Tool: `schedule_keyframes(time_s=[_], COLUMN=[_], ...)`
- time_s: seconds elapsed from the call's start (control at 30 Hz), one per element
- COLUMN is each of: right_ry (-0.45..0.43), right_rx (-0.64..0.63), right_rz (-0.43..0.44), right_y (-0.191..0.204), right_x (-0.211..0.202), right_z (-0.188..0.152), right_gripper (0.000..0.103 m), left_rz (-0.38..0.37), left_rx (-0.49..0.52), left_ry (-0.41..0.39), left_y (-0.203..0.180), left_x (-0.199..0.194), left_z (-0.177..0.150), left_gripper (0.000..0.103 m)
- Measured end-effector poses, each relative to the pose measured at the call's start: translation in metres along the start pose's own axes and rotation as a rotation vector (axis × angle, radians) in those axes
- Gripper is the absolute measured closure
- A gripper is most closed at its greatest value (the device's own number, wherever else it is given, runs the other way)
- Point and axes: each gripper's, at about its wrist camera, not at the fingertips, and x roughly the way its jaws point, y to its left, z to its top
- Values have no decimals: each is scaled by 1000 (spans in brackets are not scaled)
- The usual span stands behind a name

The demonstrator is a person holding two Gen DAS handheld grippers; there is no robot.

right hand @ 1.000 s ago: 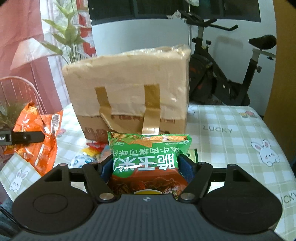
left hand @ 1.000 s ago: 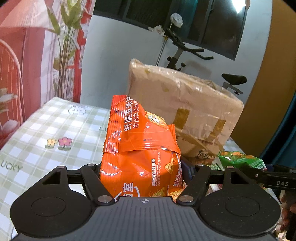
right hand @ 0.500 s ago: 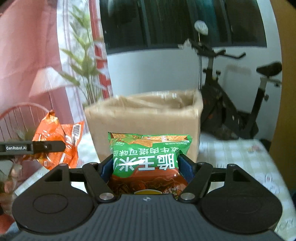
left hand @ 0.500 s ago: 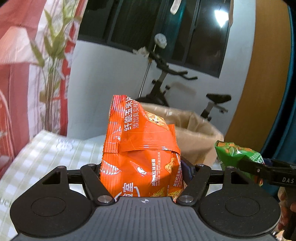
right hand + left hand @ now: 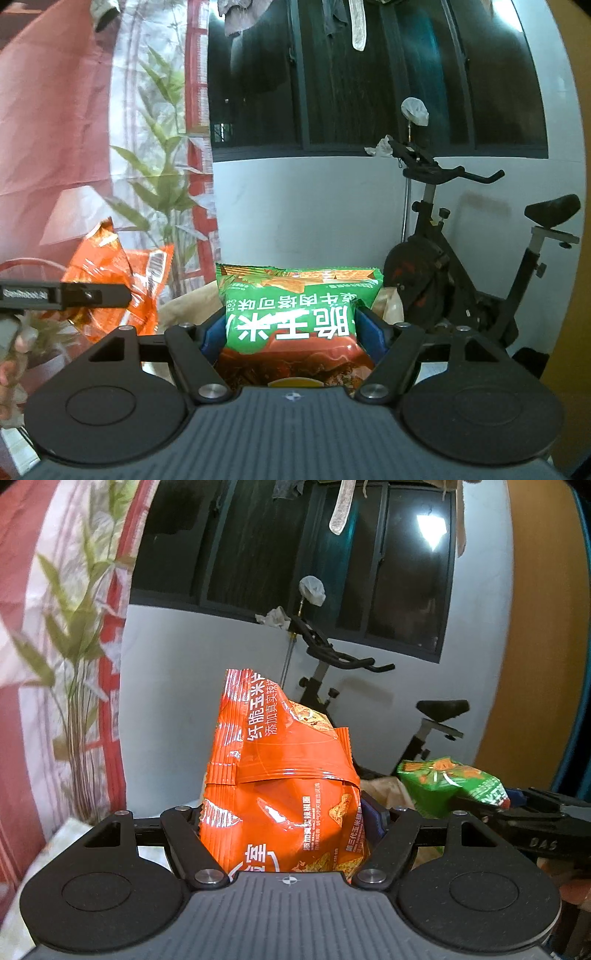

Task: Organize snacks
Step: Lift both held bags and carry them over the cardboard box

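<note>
Each gripper body is formed in matte black plastic. A ribbed grey central panel carries a small white crosshair mark at its upper edge. Two rounded lobes flank the panel, each embossed with a shallow circular recess. Angled black linkage arms are fastened with silver round-head screws, and triangular cut-outs are provided in the outer brackets. Blue pads are fitted inside the fingers. White lettering is printed on the side rails of both units. Bare skin of a hand is visible.
</note>
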Motion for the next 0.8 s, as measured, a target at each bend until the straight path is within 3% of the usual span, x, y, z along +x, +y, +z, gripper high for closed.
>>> schedule_keyframes(time_s=[0.17,0.37,0.7,0.8], right_ry=[11,68,137,144], right_rx=[-28,-4,-12,4], right_rz=[-26,-29,-33,-32], right_y=[-12,-23,-29,-28], right_x=[54,96,116,116], right_z=[9,2,-12,-12], right_gripper=[30,30,25,15], left_rz=[33,72,90,90], left_rx=[28,49,64,72], left_ry=[22,90,163,147], left_y=[-1,-2,10,11], left_x=[38,73,95,93], left_z=[18,12,1,2], left_gripper=[28,28,19,15])
